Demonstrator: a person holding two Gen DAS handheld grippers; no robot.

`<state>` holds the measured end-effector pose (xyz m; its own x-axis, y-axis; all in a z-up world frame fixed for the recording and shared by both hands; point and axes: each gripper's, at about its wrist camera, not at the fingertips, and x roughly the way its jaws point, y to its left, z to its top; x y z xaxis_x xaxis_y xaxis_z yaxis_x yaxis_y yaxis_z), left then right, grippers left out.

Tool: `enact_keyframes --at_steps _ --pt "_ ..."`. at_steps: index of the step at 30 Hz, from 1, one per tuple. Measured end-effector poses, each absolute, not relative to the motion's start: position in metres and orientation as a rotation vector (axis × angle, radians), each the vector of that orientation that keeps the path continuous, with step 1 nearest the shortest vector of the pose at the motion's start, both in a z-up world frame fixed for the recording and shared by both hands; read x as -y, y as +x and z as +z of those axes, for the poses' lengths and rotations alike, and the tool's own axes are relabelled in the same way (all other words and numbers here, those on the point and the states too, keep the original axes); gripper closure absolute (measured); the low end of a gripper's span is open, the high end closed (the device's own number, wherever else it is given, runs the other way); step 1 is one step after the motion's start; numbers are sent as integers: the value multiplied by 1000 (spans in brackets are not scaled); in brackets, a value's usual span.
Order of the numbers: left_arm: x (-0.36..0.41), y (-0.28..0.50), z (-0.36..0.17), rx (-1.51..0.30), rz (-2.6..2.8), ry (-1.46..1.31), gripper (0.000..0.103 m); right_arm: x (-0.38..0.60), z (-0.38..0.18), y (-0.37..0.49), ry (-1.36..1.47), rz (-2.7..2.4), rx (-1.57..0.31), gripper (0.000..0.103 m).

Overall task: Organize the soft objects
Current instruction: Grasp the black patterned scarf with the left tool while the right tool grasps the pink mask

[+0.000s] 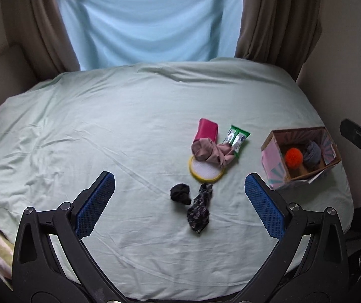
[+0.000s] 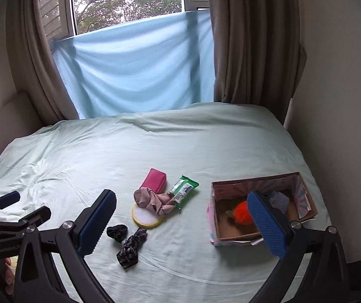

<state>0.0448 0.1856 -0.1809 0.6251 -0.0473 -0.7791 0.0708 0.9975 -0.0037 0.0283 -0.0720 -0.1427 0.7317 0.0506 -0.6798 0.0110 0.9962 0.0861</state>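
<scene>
Socks (image 1: 197, 208) and box (image 1: 276, 161) on pale green bedsheet (image 1: 104, 136) below curtained window (image 2: 127, 0).

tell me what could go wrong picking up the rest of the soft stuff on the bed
1. The pink cloth lies across the yellow disc and touches the green packet, so a grab may drag those along.
2. The black sock and patterned sock touch, so the open left claw could lift both.

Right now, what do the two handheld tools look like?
Both match: the left tool and the right tool have black plastic arms with silver screws and blue textured pads. White lettering marks the left tool's body in the right camera.
</scene>
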Motion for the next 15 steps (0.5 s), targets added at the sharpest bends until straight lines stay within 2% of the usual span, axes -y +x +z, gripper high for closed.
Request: enact_keyframes --at_steps 8,15 --pt "-195 59 -264 -971 -99 71 0 37 -199 62 37 94 -779 0" --pt "-184 73 -352 -1049 -107 25 0 14 -285 113 -35 199 -831 0"
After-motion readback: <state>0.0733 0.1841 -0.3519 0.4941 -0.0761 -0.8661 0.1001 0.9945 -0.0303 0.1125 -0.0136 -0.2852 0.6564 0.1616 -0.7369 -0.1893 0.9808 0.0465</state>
